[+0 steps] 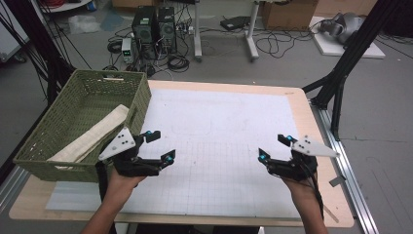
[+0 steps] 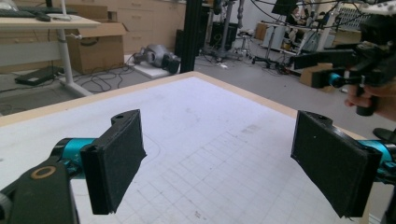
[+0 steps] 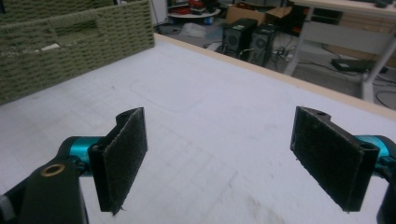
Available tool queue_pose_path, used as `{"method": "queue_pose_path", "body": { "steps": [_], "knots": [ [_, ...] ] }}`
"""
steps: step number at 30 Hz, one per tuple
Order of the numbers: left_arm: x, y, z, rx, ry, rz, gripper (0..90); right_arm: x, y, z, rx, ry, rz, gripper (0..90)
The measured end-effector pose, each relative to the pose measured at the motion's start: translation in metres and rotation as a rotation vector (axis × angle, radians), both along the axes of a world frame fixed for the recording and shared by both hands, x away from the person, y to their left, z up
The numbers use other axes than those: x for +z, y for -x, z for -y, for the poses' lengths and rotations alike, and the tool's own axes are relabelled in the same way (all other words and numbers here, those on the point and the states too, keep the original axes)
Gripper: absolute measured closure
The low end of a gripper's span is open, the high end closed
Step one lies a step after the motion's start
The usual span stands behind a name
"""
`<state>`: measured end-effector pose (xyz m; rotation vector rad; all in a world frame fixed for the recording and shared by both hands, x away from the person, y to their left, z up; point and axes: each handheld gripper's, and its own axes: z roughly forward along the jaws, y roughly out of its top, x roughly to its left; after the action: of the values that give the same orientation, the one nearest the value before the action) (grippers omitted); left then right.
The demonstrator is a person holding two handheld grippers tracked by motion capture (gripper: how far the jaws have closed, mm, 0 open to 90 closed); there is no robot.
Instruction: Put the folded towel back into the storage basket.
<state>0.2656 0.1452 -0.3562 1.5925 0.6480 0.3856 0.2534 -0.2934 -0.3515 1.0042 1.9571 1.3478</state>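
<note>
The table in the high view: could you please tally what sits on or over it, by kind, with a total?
Green woven basket: 1
Rolled cream cloth in the basket: 1
White gridded mat: 1
Hand-held tools, both open: 2, the left tool and the right tool
Total: 5

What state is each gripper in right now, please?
Left gripper: open, holding nothing, above the white mat.
Right gripper: open, holding nothing.

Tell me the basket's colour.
Olive green woven basket, clearest in the high view.
</note>
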Motion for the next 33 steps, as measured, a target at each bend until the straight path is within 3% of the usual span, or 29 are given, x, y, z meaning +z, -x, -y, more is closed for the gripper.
{"method": "queue_pose_path", "body": {
  "steps": [3,4,7,15,19,22,33],
  "knots": [
    [-0.006,-0.005,0.007,-0.005,-0.02,0.009,18.4,-0.01,0.013,0.012,-0.044,0.015,-0.009,17.1],
    [-0.008,-0.007,0.009,-0.006,-0.017,0.007,18.4,-0.012,0.018,0.02,-0.059,-0.002,-0.016,17.0],
    [-0.012,-0.01,0.016,-0.01,-0.035,0.017,18.4,-0.012,0.022,0.025,-0.066,-0.005,-0.004,16.8],
    [-0.031,-0.011,0.026,-0.024,-0.038,-0.002,18.4,-0.021,0.032,0.036,-0.124,0.005,-0.013,16.7],
    [-0.038,-0.007,0.026,-0.026,-0.042,0.0,18.4,-0.028,0.035,0.038,-0.118,-0.028,-0.005,16.4],
    [-0.038,-0.006,0.026,-0.027,-0.063,0.004,18.5,-0.033,0.033,0.036,-0.12,0.007,-0.029,16.4],
    [-0.038,-0.006,0.023,-0.015,-0.065,-0.006,18.5,-0.033,0.034,0.036,-0.118,0.012,-0.032,16.4]
  ]
}}
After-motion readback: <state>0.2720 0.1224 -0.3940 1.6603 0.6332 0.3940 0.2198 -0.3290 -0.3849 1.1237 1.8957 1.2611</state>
